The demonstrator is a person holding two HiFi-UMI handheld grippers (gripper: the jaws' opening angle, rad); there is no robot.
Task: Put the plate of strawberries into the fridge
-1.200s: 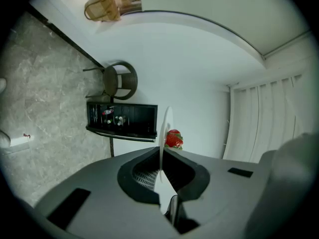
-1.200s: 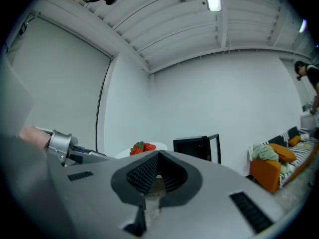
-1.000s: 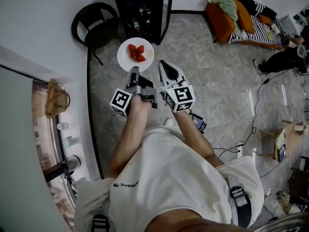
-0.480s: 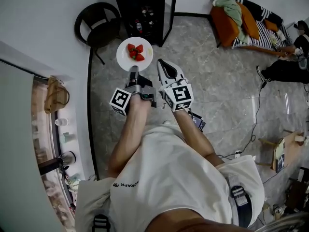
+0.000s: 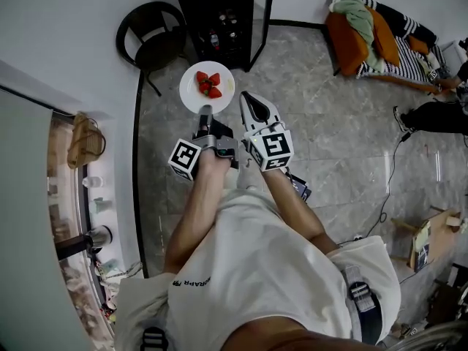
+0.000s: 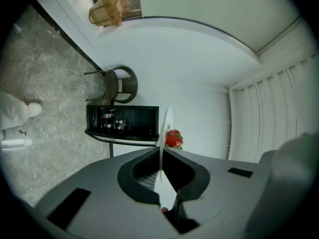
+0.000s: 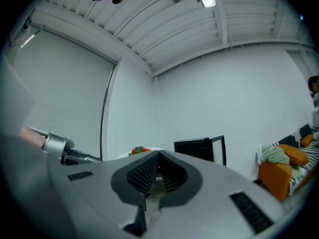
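The left gripper (image 5: pixel 206 111) is clamped on the near rim of the white plate (image 5: pixel 207 87). In the left gripper view its jaws are nearly together, with the plate's thin edge running straight up between them. The plate is carried level in front of the fridge (image 5: pixel 223 13), close to its open front but not inside it, just above the grey stone floor (image 5: pixel 329 123). A few red strawberries (image 5: pixel 208 84) with green tops lie near the middle of the plate, on the side towards the fridge.

The right gripper (image 5: pixel 251 102) hangs beside the left one, on the fridge's door side. Its jaws are drawn together at the tips with nothing between them, and it does not touch the plate.

The fridge is a low black cabinet against the white wall (image 5: pixel 73 20). Its glass door (image 5: pixel 260 17) is swung open on the right as the head view shows it. Small bottles (image 5: pixel 219 31) stand on the shelves inside.

A black round-backed chair (image 5: pixel 150 39) stands just beside the fridge, on the side away from the door. Well apart on the door side, along the same wall, an orange couch (image 5: pixel 349 39) is heaped with green, orange and striped cloth. Far from the fridge, past the chair, a woven bag (image 5: pixel 84 141) sits behind a glass partition.
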